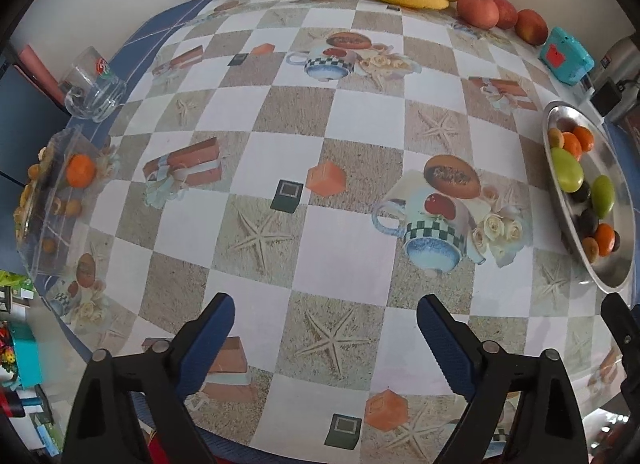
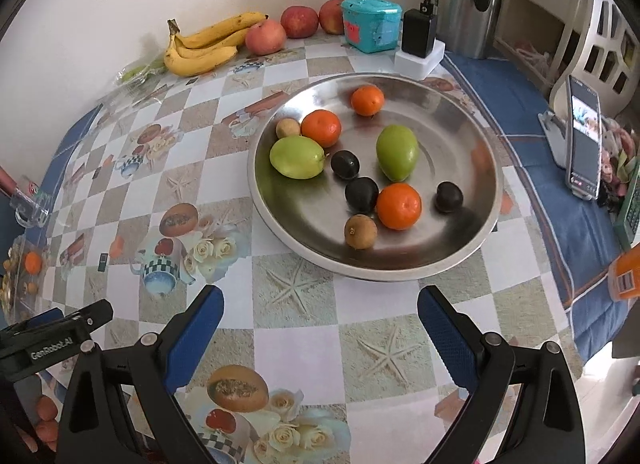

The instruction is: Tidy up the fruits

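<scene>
Left gripper (image 1: 326,316) jaws spread wide, nothing between them, hovering over bare checkered tablecloth (image 1: 344,112). Right gripper (image 2: 320,310) same: wide apart, empty, just short of the steel plate (image 2: 468,248). Plate holds three oranges (image 2: 399,206), two green fruits (image 2: 397,152), three dark plums (image 2: 361,194), two small brown fruits (image 2: 360,231). Far edge by the wall: bananas (image 2: 204,46), apples (image 2: 265,37), teal box (image 2: 372,24). Left table edge: clear container (image 1: 48,200) with one orange (image 1: 81,170), glass mug (image 1: 94,88).

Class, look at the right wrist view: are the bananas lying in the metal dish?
No, the bananas lie on the table by the wall, outside the metal dish.
</scene>
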### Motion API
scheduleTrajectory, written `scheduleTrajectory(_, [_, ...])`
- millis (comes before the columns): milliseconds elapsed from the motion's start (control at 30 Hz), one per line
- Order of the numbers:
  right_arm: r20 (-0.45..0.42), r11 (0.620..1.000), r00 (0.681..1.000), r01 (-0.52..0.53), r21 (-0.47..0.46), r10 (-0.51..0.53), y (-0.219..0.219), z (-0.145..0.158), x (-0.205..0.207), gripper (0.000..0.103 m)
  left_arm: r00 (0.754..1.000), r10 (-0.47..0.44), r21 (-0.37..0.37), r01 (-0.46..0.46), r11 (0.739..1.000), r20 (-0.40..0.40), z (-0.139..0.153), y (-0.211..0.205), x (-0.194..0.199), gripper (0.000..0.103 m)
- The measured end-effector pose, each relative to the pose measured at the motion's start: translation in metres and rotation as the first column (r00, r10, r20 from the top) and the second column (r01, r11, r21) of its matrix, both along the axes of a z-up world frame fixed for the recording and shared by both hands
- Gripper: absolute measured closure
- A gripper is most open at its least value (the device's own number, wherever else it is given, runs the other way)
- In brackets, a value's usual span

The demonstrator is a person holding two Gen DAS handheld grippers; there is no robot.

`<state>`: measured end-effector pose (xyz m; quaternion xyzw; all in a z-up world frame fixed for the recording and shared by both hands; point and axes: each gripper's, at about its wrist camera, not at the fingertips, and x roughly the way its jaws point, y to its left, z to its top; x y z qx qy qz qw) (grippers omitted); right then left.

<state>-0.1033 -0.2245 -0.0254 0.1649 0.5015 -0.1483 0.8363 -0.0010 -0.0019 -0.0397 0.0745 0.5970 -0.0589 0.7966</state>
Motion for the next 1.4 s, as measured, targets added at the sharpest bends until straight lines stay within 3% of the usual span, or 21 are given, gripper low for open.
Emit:
scheduleTrajectory(400, [0.038,0.997,0.999,-0.010,-0.075,0.013,0.010,0.014,-0.005,0.005,0.995,-0.005,-0.060,0.011,0.998,0.101,0.020,0.008,-0.008,0.009])
scheduleTrajectory(767, [0.032,0.995,0.999,-0.020,-0.101,0.023,0.011,0.015,-0.003,0.005,0.993,0.002,-0.061,0.005,0.998,0.120,0.023,0.011,-0.010,0.007])
scheduleTrajectory(1000, [0.017,0.996,1.000,-0.016,-0.089,0.017,0.009,0.011,-0.002,0.005,0.992,-0.014,-0.056,0.021,0.998,0.123,0.024,0.008,-0.011,0.000])
scheduleTrajectory(1400, [0.006,0.996,1.000,-0.011,-0.089,0.011,0.009,0.010,-0.002,0.005,0.993,-0.016,-0.063,0.023,0.998,0.116,0.024,0.009,-0.012,0.000])
